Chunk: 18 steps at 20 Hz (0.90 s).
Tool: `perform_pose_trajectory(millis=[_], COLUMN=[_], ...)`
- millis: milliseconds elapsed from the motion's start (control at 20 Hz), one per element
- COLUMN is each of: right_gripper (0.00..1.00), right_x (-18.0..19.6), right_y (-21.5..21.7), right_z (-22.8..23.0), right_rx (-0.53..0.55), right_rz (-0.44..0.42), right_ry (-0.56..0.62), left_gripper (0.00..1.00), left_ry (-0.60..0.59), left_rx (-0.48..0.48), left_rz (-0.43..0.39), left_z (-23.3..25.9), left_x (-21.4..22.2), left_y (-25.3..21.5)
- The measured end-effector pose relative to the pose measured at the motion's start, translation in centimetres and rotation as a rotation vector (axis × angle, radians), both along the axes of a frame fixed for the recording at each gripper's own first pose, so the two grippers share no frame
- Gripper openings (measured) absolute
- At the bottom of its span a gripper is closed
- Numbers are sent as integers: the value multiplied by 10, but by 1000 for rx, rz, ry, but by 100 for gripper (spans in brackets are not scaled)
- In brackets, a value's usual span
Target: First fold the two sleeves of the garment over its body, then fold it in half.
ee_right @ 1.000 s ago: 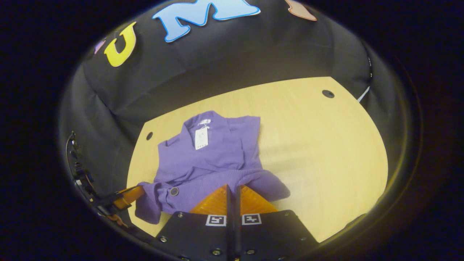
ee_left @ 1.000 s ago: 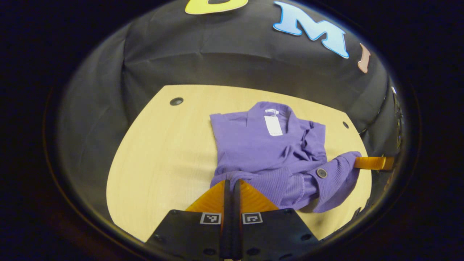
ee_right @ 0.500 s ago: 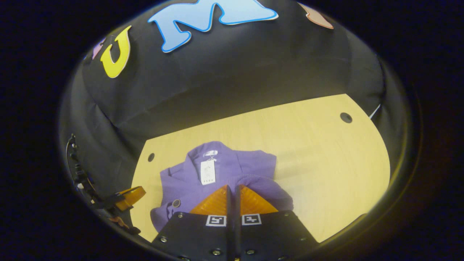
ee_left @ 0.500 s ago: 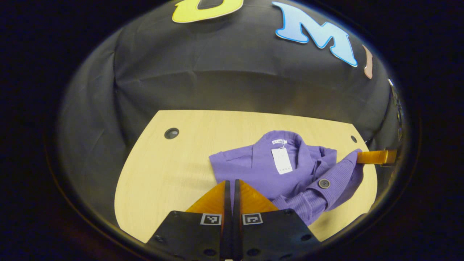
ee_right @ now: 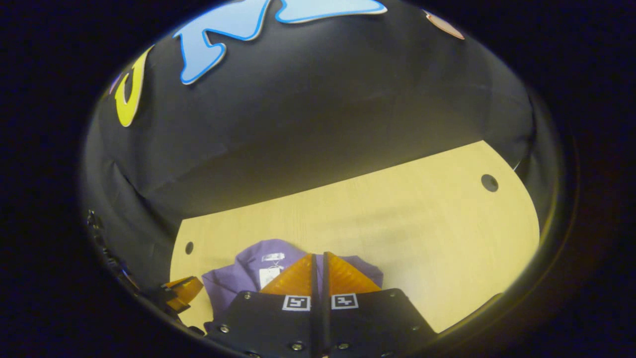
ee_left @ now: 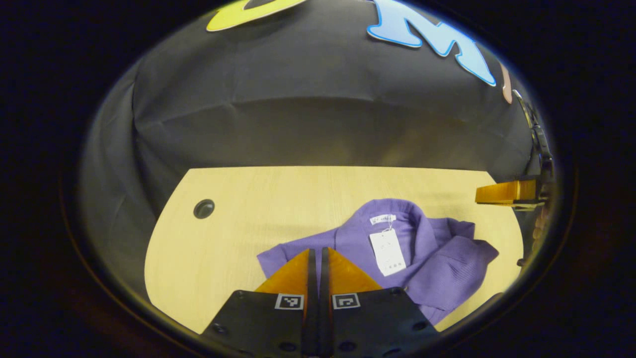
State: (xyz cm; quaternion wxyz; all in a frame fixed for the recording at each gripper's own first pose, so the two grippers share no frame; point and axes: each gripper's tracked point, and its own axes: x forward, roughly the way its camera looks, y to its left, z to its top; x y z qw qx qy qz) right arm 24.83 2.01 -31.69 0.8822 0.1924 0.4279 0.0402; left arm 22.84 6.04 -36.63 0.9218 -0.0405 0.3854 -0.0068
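Observation:
The purple garment [ee_left: 427, 248] lies on the wooden table [ee_left: 238, 238], collar and white tag [ee_left: 387, 251] facing up. A ribbed fold is heaped on its right side. My left gripper [ee_left: 315, 251] is shut low at the garment's left edge, and the fabric runs in behind its tips. In the right gripper view the left gripper [ee_right: 183, 290] sits right beside the garment [ee_right: 233, 278]. My right gripper [ee_right: 318, 257] is shut above the cloth. In the left gripper view the right gripper [ee_left: 504, 193] hangs over the table apart from the fabric, nothing between its fingers.
Round holes [ee_left: 204, 209] [ee_right: 489, 183] mark the table's far corners. Bare wood stretches to the left of the garment in the left gripper view and to the right of it in the right gripper view. The black cloth wall closes the table's far side.
Both grippers carried the lower hem up toward the collar. The right gripper has since come off the fabric and risen, and the fold has dropped onto the body.

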Motion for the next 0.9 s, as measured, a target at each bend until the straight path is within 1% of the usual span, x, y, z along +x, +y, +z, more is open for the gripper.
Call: perform_pose_trajectory(millis=[150,300,400,550,700,900], right_gripper=[1,1,1,1,1,1], right_x=[-3,-5,-5,-9,-17,-34], right_y=[-2,1,6,9,8,5], right_z=[-29,-38,-37,-24,-2,43], right_rx=[-53,-75,-70,-72,-80,-83], right_rz=[39,69,78,90,102,101], right_ry=[33,31,24,-1,-39,-115], left_gripper=[7,7,7,7,6,7], left_ry=[0,-3,-7,-20,-44,-107], left_rx=[3,-8,-12,-25,-38,-57], left_rz=[-12,-8,-3,10,26,46], left_z=[-12,-17,-14,-4,17,61], left_x=[13,16,17,12,5,-8], left_y=[-4,-7,-8,-8,-10,-13])
